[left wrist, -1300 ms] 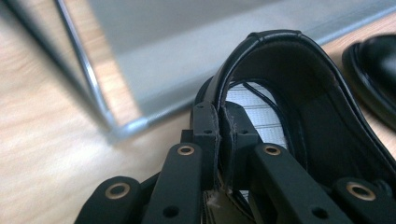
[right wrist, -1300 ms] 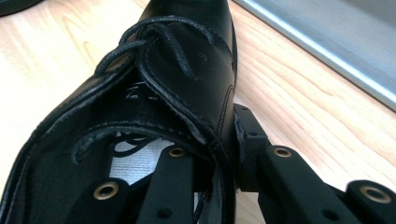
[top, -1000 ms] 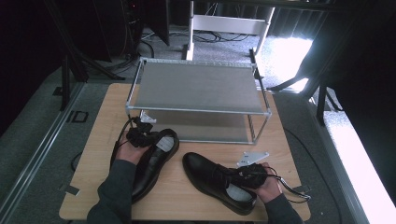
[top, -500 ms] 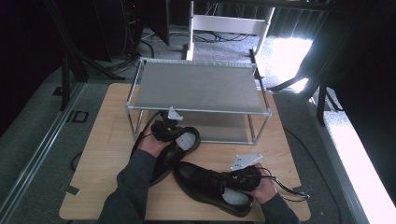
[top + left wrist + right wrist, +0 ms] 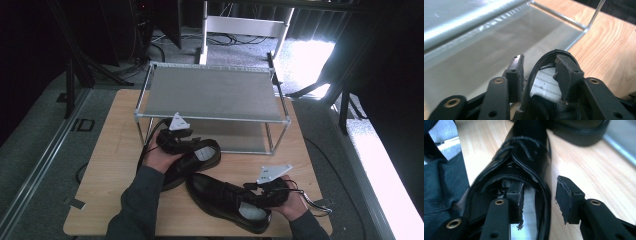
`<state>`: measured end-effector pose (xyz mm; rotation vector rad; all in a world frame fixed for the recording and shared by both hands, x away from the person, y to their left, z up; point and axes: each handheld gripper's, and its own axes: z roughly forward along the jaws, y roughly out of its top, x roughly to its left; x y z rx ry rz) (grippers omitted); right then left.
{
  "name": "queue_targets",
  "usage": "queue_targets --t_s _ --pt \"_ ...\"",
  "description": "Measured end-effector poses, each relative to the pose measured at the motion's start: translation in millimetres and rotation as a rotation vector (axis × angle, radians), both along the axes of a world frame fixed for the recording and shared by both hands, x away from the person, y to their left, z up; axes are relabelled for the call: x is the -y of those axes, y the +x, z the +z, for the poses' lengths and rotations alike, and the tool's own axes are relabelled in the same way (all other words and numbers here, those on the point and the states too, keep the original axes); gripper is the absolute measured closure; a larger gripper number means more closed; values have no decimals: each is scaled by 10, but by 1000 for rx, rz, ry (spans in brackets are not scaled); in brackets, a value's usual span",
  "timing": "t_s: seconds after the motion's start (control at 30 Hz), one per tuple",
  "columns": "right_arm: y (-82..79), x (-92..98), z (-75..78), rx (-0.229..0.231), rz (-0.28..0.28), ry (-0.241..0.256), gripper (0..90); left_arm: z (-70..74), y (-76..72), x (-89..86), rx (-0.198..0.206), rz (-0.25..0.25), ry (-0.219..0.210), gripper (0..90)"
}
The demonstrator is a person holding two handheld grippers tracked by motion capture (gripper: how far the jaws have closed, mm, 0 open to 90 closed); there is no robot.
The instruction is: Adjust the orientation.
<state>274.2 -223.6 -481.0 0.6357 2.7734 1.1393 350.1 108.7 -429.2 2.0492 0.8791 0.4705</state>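
Observation:
Two black lace-up shoes lie in front of a metal shoe rack [image 5: 210, 92]. The left shoe [image 5: 195, 159] points its heel at the rack's lower shelf [image 5: 240, 136]. My left gripper [image 5: 192, 144] is shut on its collar wall. In the left gripper view, one jaw of the gripper [image 5: 539, 67] is outside and one inside, above the pale insole [image 5: 544, 86]. The right shoe [image 5: 222, 199] lies on the table near the front edge. My right gripper [image 5: 248, 197] is open at its heel. Here [image 5: 539, 192] one jaw is inside the shoe [image 5: 529, 150], the other outside, with a gap.
The rack stands at the back of the wooden table [image 5: 115, 150]; its grey lower shelf [image 5: 474, 57] is close ahead of the left gripper. The left shoe's sole [image 5: 579, 132] lies just beyond the right shoe. A dark sleeve [image 5: 441, 187] is beside the right shoe.
The left gripper carried its shoe up and to the right, from the table's left side to the rack's lower shelf. The right shoe shifted slightly left, then stayed still.

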Motion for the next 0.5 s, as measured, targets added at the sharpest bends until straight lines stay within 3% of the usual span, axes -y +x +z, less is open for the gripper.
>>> queue_targets --t_s 0.03,0.07,0.2,0.23,0.37,0.5 --pt "0 0 0 0 0 0 576 0 0 0 0 0 0 565" --pt "-14 41 39 8 -5 12 573 25 -137 -100 17 20 -11 565" --pt "-19 159 140 26 -19 34 543 -26 -423 -313 35 84 -5 476" --pt "-19 159 140 26 -19 34 543 -26 -423 -313 35 84 -5 461" --pt "-9 204 189 11 -7 56 545 -179 -710 -596 32 171 4 419" --pt "-10 255 253 36 -34 91 540 -359 -965 -808 3 253 -9 375"
